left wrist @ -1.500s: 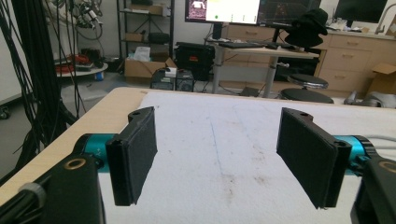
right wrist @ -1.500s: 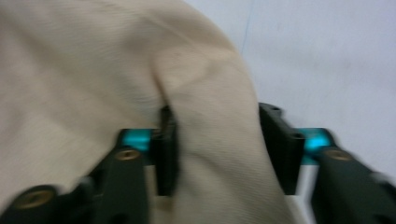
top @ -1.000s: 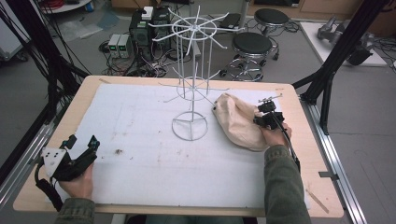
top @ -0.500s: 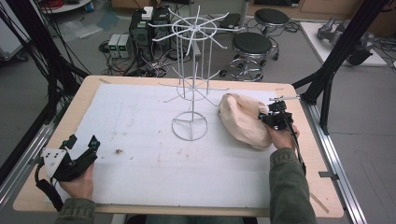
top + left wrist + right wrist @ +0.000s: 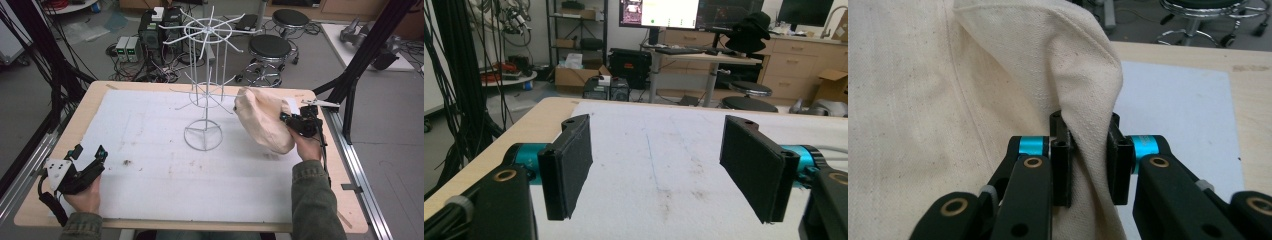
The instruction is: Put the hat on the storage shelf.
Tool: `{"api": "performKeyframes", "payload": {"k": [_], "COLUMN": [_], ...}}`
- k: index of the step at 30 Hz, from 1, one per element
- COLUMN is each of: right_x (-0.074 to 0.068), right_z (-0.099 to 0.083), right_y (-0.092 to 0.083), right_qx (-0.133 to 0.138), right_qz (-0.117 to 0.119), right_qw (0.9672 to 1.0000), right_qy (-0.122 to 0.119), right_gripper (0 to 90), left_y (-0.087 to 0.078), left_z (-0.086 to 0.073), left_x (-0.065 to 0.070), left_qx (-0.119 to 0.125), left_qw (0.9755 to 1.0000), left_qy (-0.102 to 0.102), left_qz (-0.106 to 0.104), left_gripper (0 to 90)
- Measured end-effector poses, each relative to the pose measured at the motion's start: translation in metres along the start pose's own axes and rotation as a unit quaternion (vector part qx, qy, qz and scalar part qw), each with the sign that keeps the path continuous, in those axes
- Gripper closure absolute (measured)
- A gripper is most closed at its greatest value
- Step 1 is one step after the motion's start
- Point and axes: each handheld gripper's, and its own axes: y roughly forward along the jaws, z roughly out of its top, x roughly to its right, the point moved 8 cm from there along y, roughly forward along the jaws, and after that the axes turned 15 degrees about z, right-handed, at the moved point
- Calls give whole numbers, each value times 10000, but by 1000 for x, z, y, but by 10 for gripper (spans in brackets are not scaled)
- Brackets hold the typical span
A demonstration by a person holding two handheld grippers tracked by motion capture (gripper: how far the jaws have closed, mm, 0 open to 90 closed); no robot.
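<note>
A cream cloth hat point(image 5: 262, 122) is lifted off the white mat at the right, close to the white wire rack point(image 5: 204, 75). My right gripper point(image 5: 292, 122) is shut on a fold of the cream hat point(image 5: 998, 80), and its pads point(image 5: 1062, 155) pinch the cloth. The hat's left edge is near one of the rack's lower arms; I cannot tell if they touch. My left gripper point(image 5: 90, 155) rests at the table's front left, open, with nothing between its pads point(image 5: 569, 165).
The wooden table point(image 5: 115, 87) carries a white mat point(image 5: 150, 150). The rack's round base point(image 5: 203, 135) stands mid-table. Black frame posts point(image 5: 360, 55) rise at the right. Stools point(image 5: 270, 47) and electronics lie beyond the far edge.
My right gripper has lifted the hat up off the mat and carried it away from me, toward the rack's arms. The left gripper has stayed put.
</note>
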Motion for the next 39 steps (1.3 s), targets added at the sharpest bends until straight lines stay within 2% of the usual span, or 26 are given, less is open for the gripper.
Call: {"api": "performKeyframes", "payload": {"k": [4, 7, 13, 17, 24, 30, 39], "right_x": [-5, -10, -22, -27, -41, -54, -71], "right_z": [6, 12, 23, 34, 50, 61, 71], "right_y": [-9, -15, -28, -39, -58, -68, -78], "right_qx": [204, 324, 561, 789, 965, 1228, 1416], "right_qz": [273, 396, 700, 795, 845, 995, 1230], "right_qw": [9994, 9987, 9958, 9935, 9908, 9861, 9799], "right_qy": [32, -85, -165, -207, -431, -514, -677], "right_gripper": [776, 775, 775, 774, 772, 773, 766], "left_y": [0, 0, 0, 0, 0, 0, 0], "left_z": [0, 0, 0, 0, -1, -1, -1], "left_x": [0, 1, 1, 1, 1, 1, 0], "left_qx": [-10, -4, -8, -10, -11, -16, -26], "left_qw": [10000, 10000, 10000, 10000, 10000, 10000, 10000], "left_qy": [6, 3, -2, -15, -16, -19, 7], "left_qz": [-4, -1, -13, -10, -9, -11, -5], "left_gripper": [291, 291, 291, 291, 291, 291, 291]}}
